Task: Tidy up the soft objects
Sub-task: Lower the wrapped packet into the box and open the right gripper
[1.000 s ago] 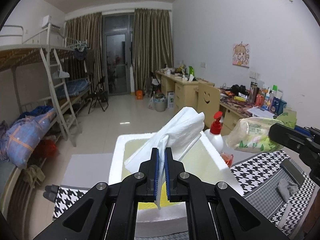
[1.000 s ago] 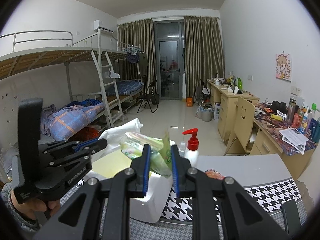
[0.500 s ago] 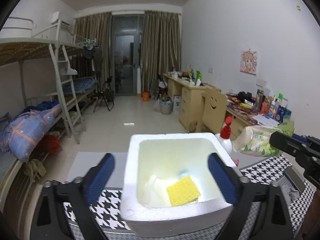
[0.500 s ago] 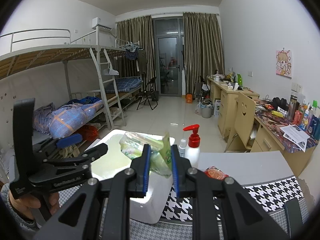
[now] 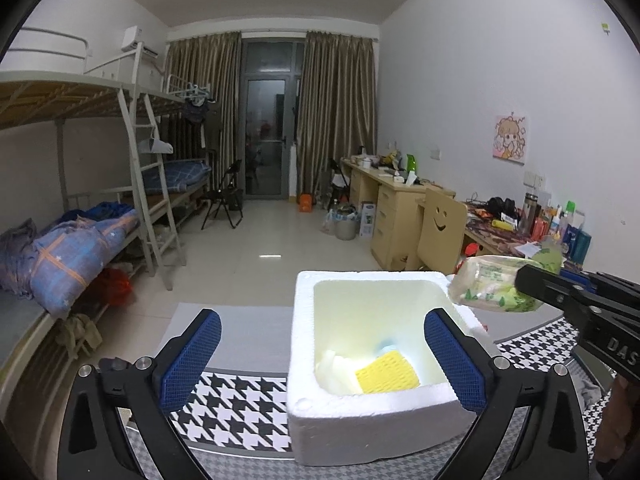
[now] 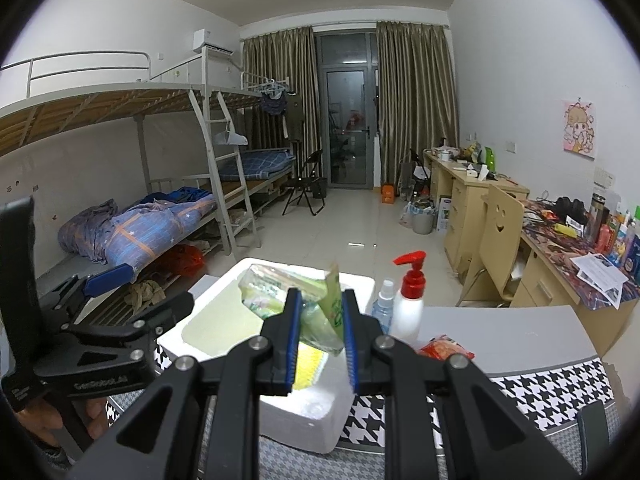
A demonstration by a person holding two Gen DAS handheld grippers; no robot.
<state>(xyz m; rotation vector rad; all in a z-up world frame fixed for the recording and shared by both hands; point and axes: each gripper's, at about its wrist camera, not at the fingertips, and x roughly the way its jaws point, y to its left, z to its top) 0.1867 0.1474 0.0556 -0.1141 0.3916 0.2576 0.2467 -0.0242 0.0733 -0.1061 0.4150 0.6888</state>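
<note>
Black left hand-held gripper [image 6: 120, 304] | "GenRobotAI" (partly legible) | right [image 5: 520, 280] "DAS"

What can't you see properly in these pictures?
- Left wrist view: the bluish thing in the foam box is washed out by glare.
- Right wrist view: the yellow sponge is mostly hidden behind the right gripper and its tissue pack.
- Right wrist view: the red packet is half covered by that gripper's fingers.

Sponge [image 5: 387, 378] lies in foam box [image 5: 372, 424]; bottles [image 6: 408, 304] right of it.
</note>
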